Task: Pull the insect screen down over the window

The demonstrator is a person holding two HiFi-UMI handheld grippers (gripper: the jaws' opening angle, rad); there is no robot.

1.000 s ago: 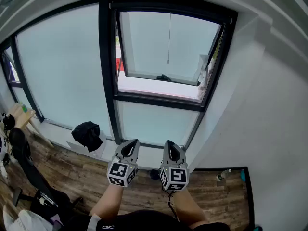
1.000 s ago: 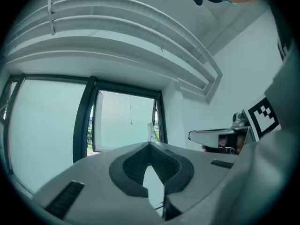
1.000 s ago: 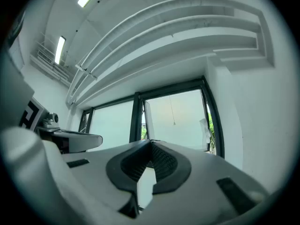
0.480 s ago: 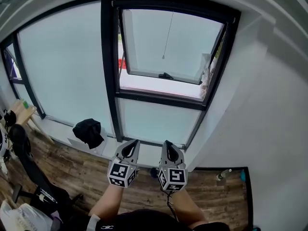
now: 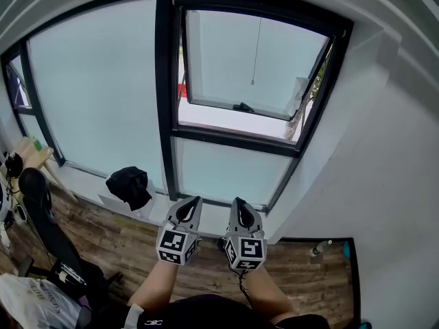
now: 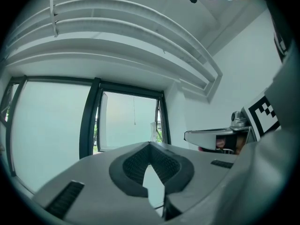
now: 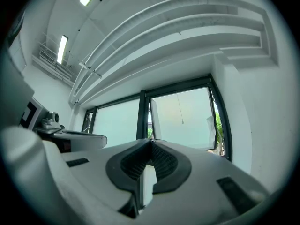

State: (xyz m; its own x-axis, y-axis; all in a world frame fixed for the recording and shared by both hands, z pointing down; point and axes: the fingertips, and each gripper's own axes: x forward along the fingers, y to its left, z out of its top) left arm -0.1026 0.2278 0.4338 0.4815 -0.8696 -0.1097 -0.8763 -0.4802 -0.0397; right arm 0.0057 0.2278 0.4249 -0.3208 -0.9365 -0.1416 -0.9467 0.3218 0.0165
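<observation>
Forearms (image 5: 156, 286): both reach fwd from the near bottom centre of the head view, one gripper in each hand.
L gripper (image 5: 192, 201): just left of the R one, low over the floor, pointing at the window wall. Fingers (image 6: 129, 165) closed tip to tip, nothing betw. them.
R gripper (image 5: 239, 203): just beside the L, level w/ it, same heading. Fingers (image 7: 166, 163) also closed, tips meeting, nothing held.
Floor (image 5: 110, 249): wood planks under & round both grippers.
Bottle (image 5: 317, 249): small, on the floor near the right wall, right of the R gripper.
Chair (image 5: 41, 214): black, near left, apart from the grippers.
Ledge (image 5: 82, 184): low, white, runs along under the glass.
Black bundle (image 5: 130, 186): sits on the ledge, left of & beyond the L gripper.
Fixed pane (image 5: 96, 94): big frosted glass, far left.
Window (image 5: 168, 94): black frame, far centre, up beyond both grippers & well apart from them. Sash (image 5: 288, 53) is tilted open, w/ a gap along its bottom edge.
Handle (image 5: 242, 107): dark, at the middle of the sash's bottom rail.
Cord (image 5: 256, 50): thin, hangs from the top of the frame down the middle of the opening. Small pull at its end, above the handle.
Insect screen: not yet down, opening uncovered. The screen itself can't be made out, only the cord.
</observation>
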